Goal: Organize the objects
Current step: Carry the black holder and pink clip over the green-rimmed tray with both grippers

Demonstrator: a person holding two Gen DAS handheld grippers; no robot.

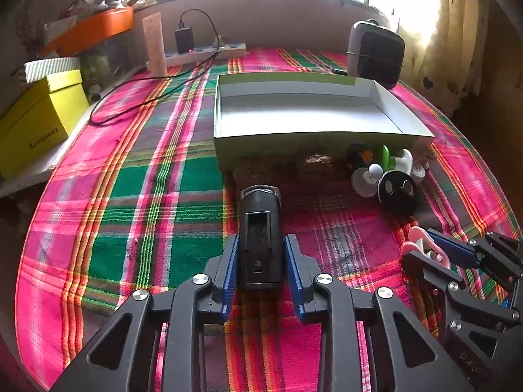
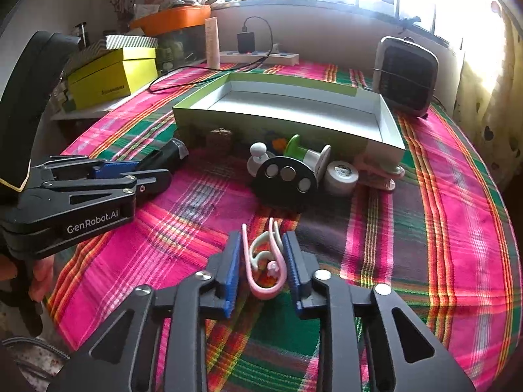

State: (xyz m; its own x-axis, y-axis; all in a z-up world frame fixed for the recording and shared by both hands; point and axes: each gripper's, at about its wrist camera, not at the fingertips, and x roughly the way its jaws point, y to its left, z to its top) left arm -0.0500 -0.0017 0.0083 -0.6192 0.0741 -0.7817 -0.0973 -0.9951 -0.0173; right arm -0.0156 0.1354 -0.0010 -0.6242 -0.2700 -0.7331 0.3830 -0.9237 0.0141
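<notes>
My left gripper (image 1: 260,243) is shut on a black box-shaped device (image 1: 260,228), its blue pads against both sides. My right gripper (image 2: 262,238) is shut on a pink and white looped clip (image 2: 265,261); it also shows in the left wrist view (image 1: 425,245). An open, empty green-and-white box (image 1: 304,114) stands ahead on the plaid cloth. In front of it lie a black disc with round magnets (image 2: 287,179), a white tape roll (image 2: 341,176), a green and white spool (image 2: 307,153) and a white knob (image 2: 258,156).
A grey fan heater (image 1: 376,52) stands at the back right. A yellow box (image 1: 36,121), an orange tray (image 1: 94,29), a power strip with a charger (image 1: 202,50) and its black cable (image 1: 130,98) are at the back left. A curtain (image 2: 483,91) hangs on the right.
</notes>
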